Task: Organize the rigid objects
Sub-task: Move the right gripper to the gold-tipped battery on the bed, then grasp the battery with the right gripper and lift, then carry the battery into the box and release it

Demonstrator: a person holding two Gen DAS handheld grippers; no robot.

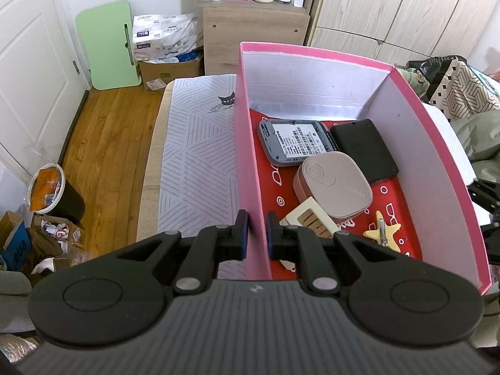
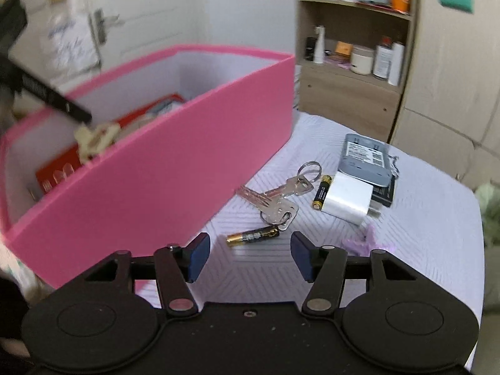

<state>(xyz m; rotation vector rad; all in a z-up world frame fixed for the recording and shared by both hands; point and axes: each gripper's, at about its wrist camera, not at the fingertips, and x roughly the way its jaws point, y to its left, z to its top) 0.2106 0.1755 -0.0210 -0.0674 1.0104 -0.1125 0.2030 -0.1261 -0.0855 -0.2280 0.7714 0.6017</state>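
Note:
My left gripper [image 1: 257, 234] is shut on the near left wall of the pink box [image 1: 247, 156], one pad on each side. Inside the box lie a grey device [image 1: 293, 142], a black case [image 1: 364, 150], a rounded pink case [image 1: 334, 184], a cream comb [image 1: 312, 218] and a yellow star clip [image 1: 382, 234]. My right gripper [image 2: 250, 256] is open just above the sheet, with nothing between its pads. A black-and-gold battery [image 2: 253, 236] lies just beyond its fingertips. Farther off are keys [image 2: 278, 200], a second battery [image 2: 322, 191], a white charger [image 2: 348, 201] and a grey device [image 2: 365, 159].
The pink box [image 2: 156, 172] stands close to the left of the right gripper. A small purple thing [image 2: 362, 243] lies by the right finger. The striped sheet [image 1: 193, 156] ends at the bed's edge, with wooden floor and a bin [image 1: 56, 193] to the left. Shelves [image 2: 353, 62] stand behind.

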